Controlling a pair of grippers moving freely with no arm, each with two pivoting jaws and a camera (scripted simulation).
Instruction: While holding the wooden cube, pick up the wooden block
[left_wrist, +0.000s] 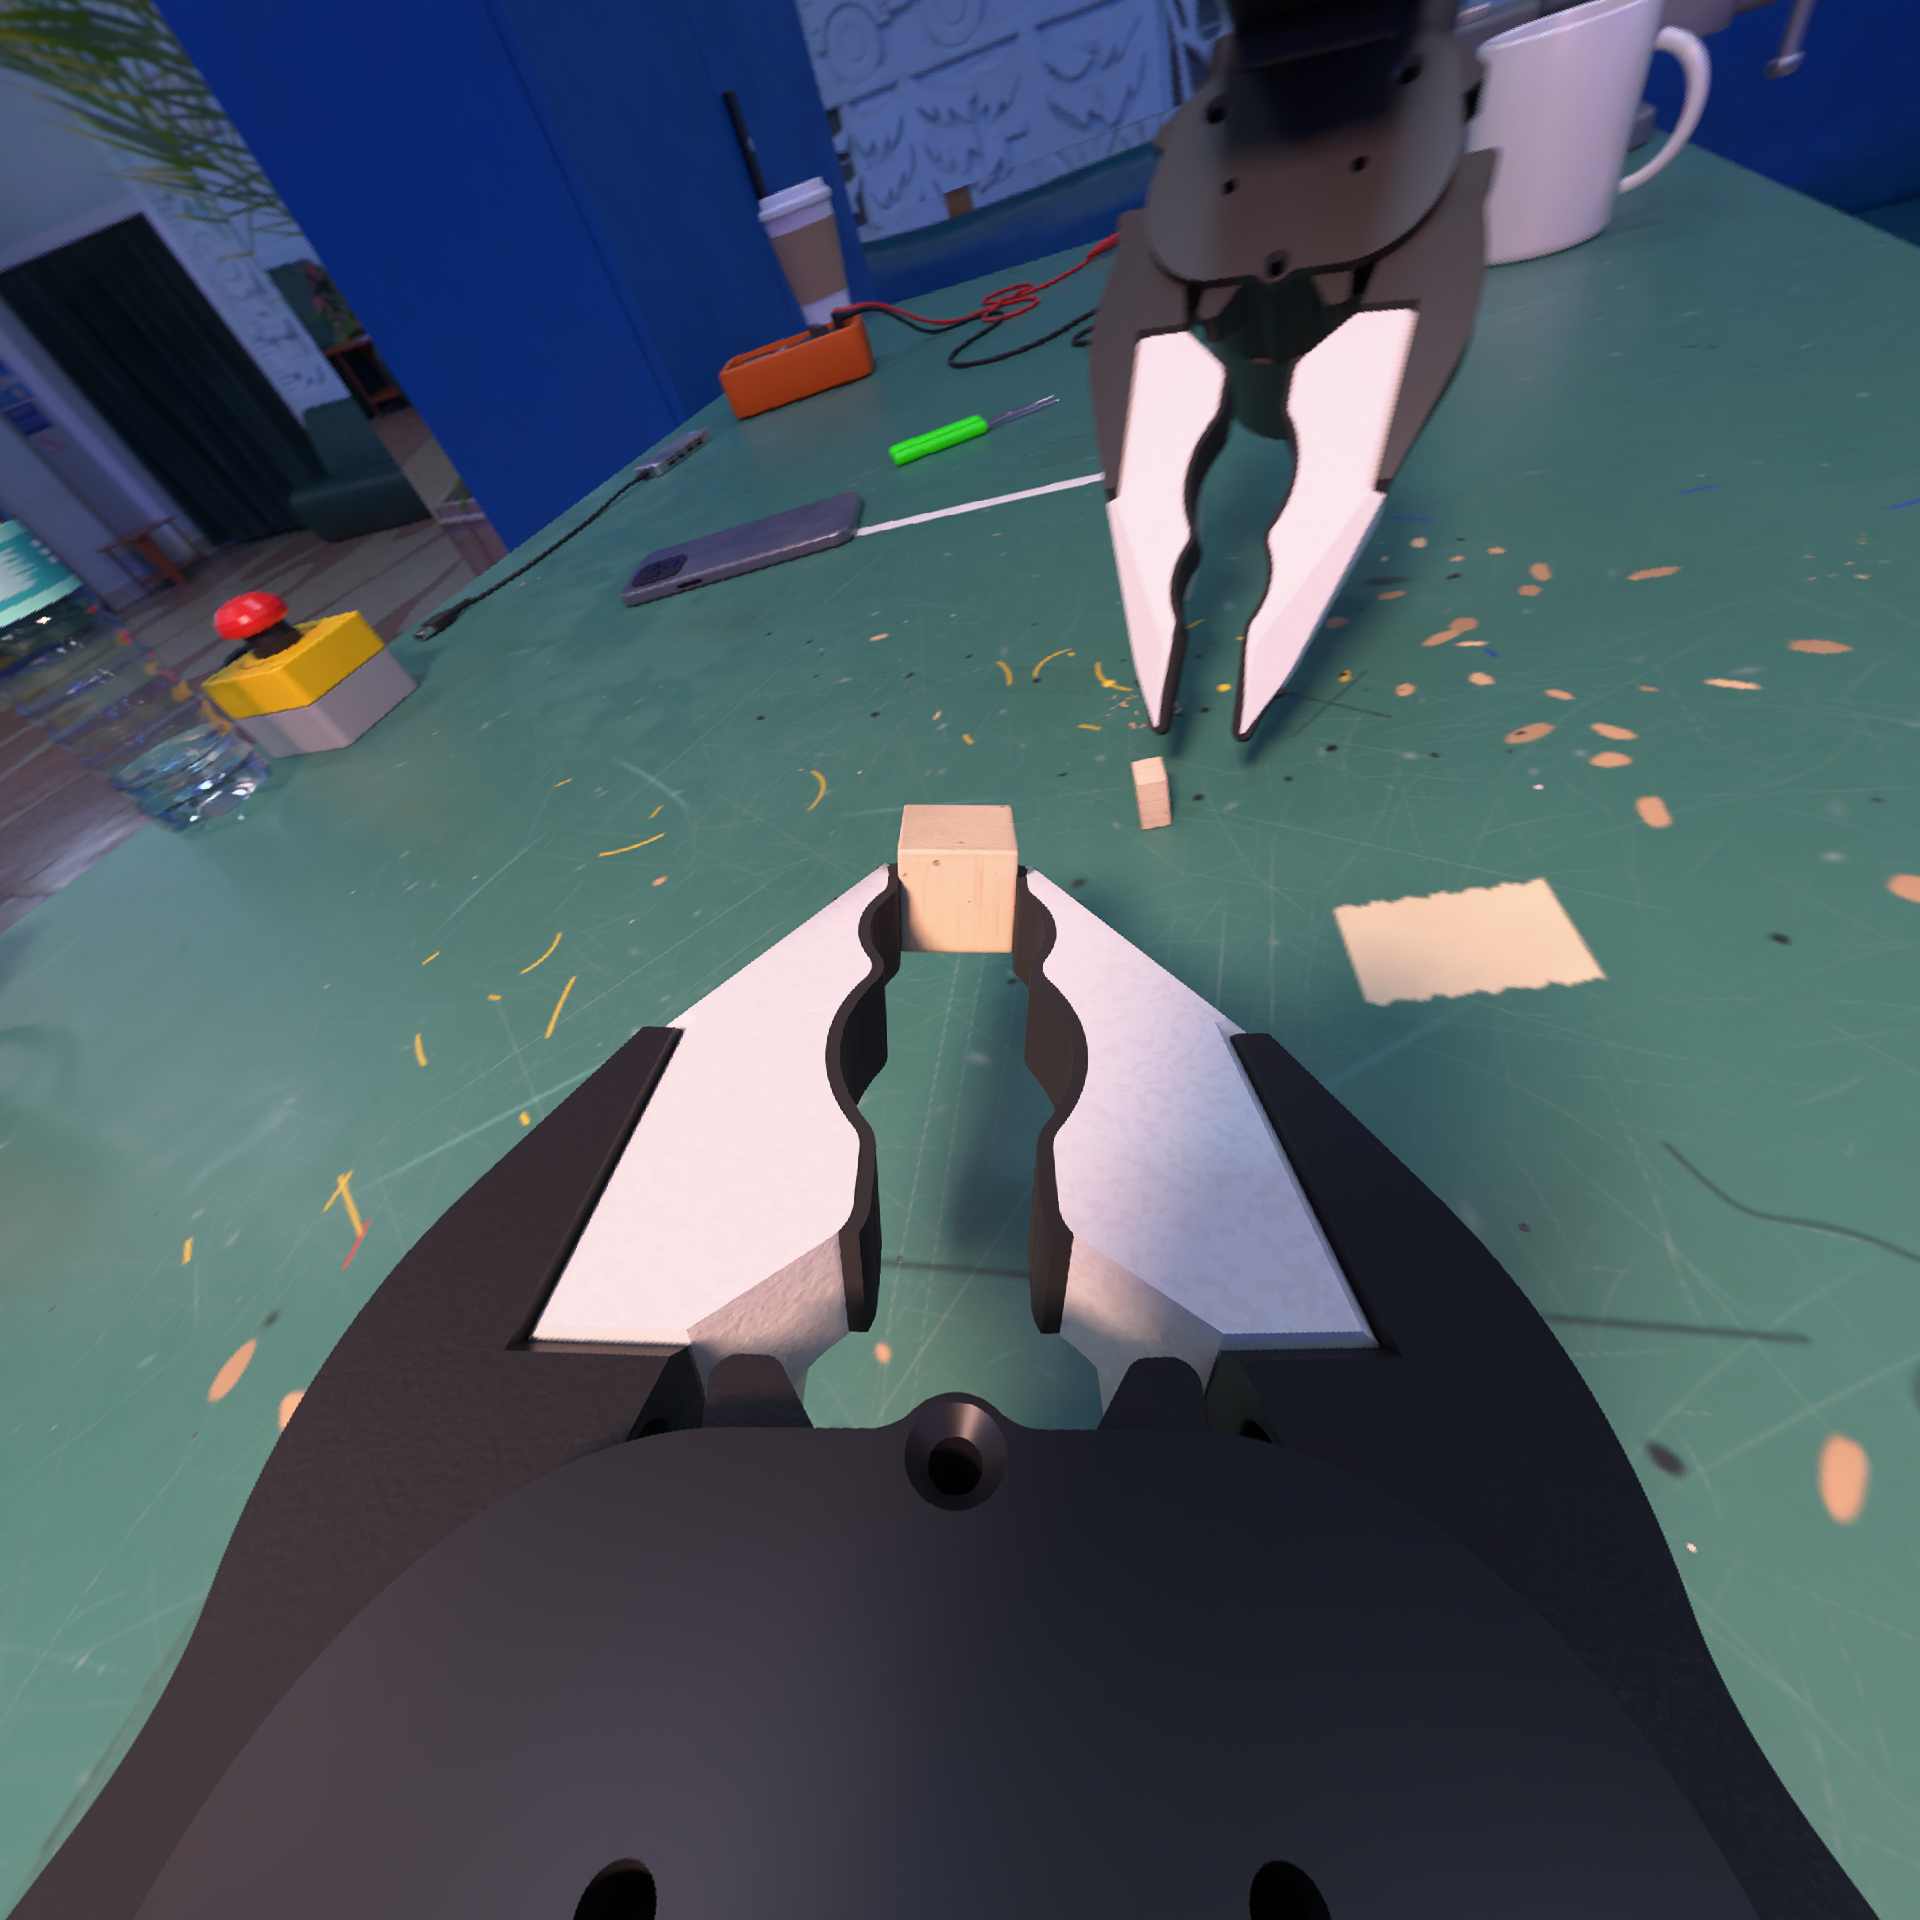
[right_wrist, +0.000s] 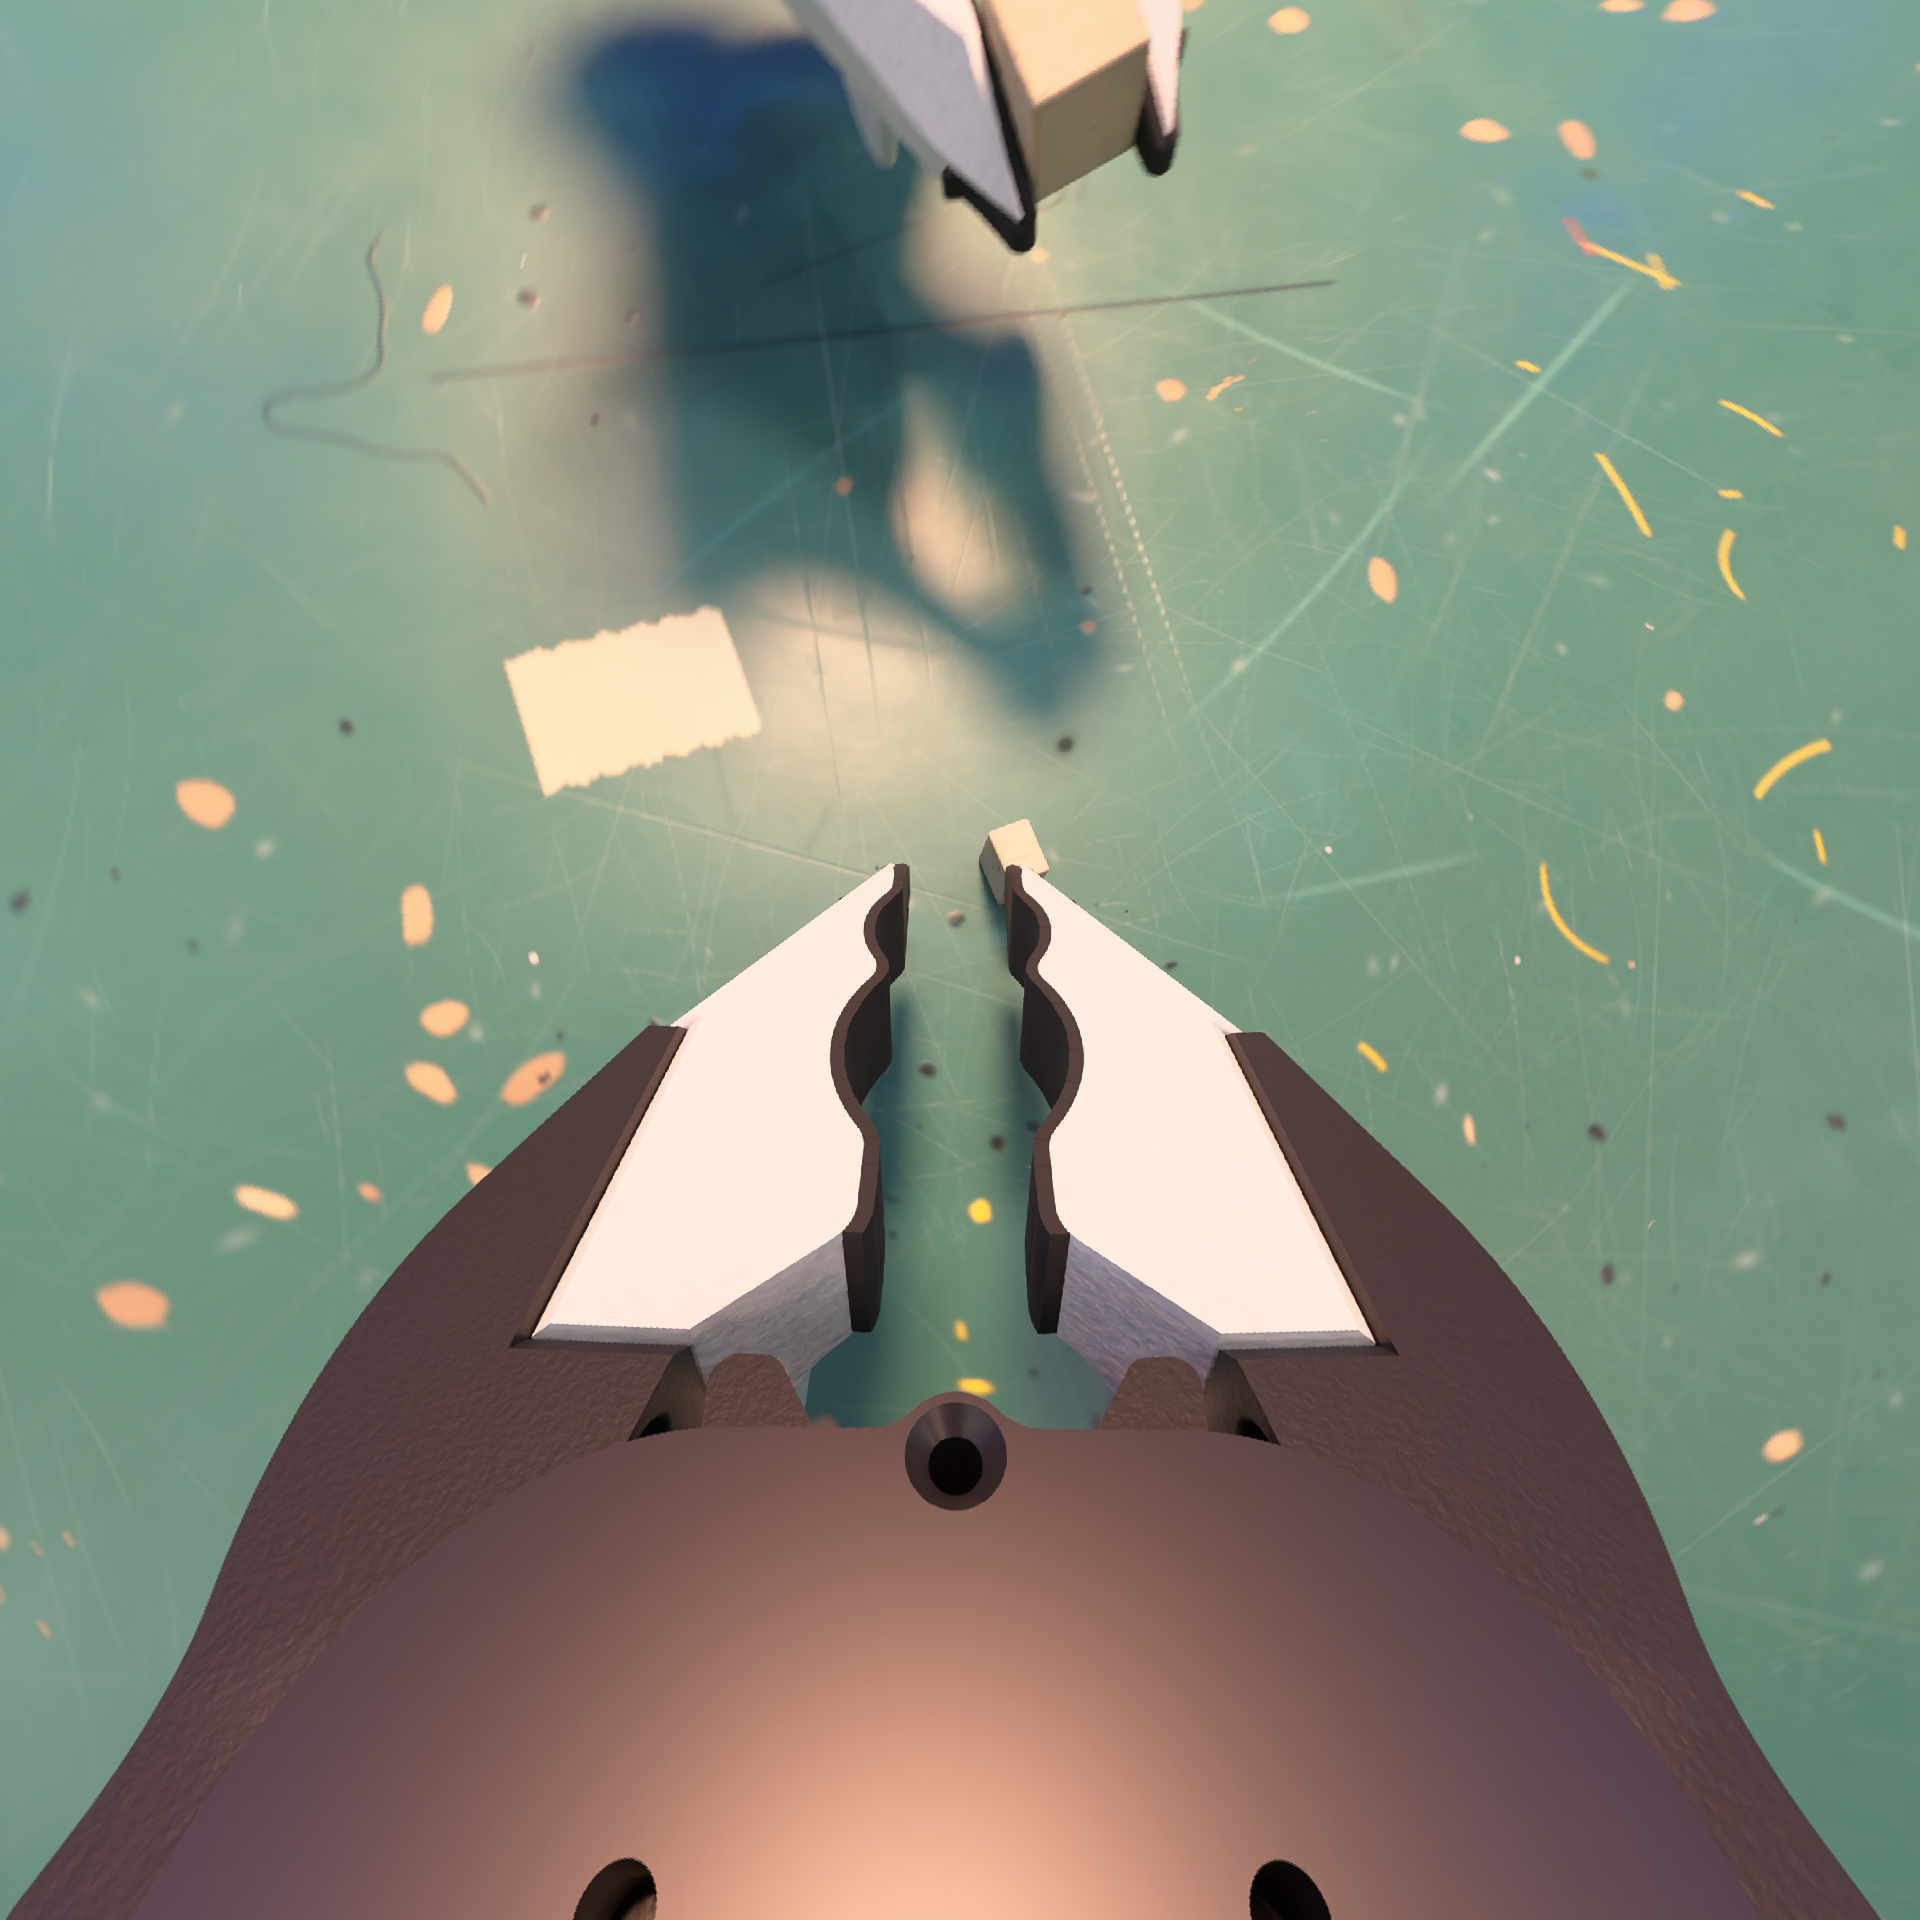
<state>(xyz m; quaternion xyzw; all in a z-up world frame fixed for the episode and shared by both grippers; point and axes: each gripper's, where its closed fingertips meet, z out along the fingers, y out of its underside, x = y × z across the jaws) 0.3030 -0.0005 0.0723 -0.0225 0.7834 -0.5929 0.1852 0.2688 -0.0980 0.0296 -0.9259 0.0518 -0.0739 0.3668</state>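
The wooden block (right_wrist: 1013, 854) stands upright on the mat (right_wrist: 1455, 727), just off the right gripper (right_wrist: 958, 883), beyond its right fingertip, outside the empty, slightly parted jaws; the left gripper (left_wrist: 957, 883), farther from the block, clamps the wooden cube (left_wrist: 957, 878).

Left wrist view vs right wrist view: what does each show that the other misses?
Only the left wrist view: the white mug, paper cup, orange box, green screwdriver, phone and red emergency button.
Only the right wrist view: the left gripper's shadow on the mat.
Both: the left gripper shut on the wooden cube, the right gripper open and pointing down by the small wooden block, the cream patch, the green mat.
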